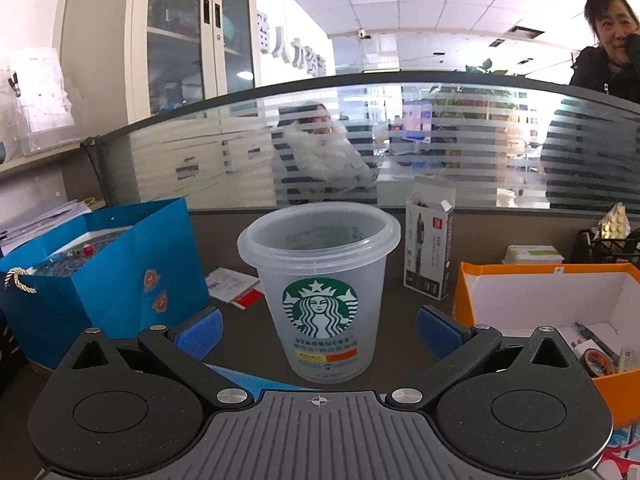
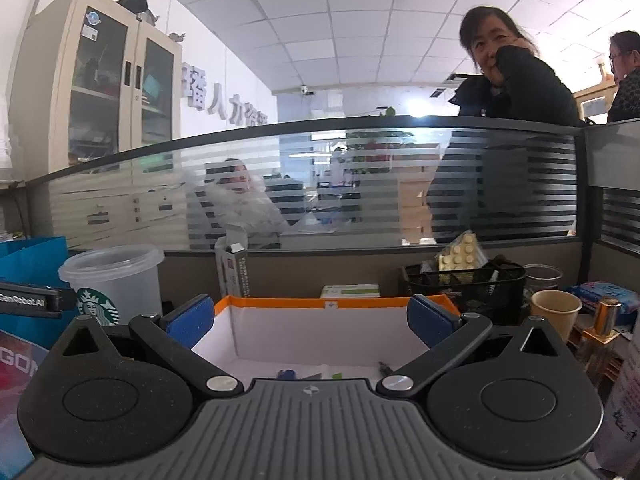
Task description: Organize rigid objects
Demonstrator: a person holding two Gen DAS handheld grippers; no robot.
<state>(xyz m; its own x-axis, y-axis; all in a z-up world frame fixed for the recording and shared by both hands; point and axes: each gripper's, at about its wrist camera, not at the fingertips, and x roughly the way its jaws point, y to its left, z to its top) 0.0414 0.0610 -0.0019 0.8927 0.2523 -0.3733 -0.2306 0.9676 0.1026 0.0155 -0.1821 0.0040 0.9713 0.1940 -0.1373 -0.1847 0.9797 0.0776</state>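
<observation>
A clear plastic Starbucks cup (image 1: pixel 320 292) stands upright on the dark desk, straight ahead of my left gripper (image 1: pixel 319 330). The left gripper is open, its blue pads on either side of the cup's lower half without touching it. The cup also shows in the right wrist view (image 2: pixel 114 284) at the left. My right gripper (image 2: pixel 310 320) is open and empty, above the near edge of an orange box with a white inside (image 2: pixel 320 330). The box holds small items, among them a tape roll (image 1: pixel 598 360) and a pen (image 1: pixel 596 340).
A blue gift bag (image 1: pixel 100 276) stands left of the cup. A white and black pen carton (image 1: pixel 428 252) stands behind it. A black mesh organiser (image 2: pixel 464 286) with pill blisters, a paper cup (image 2: pixel 556 312) and a striped glass partition (image 2: pixel 320 184) lie beyond the box.
</observation>
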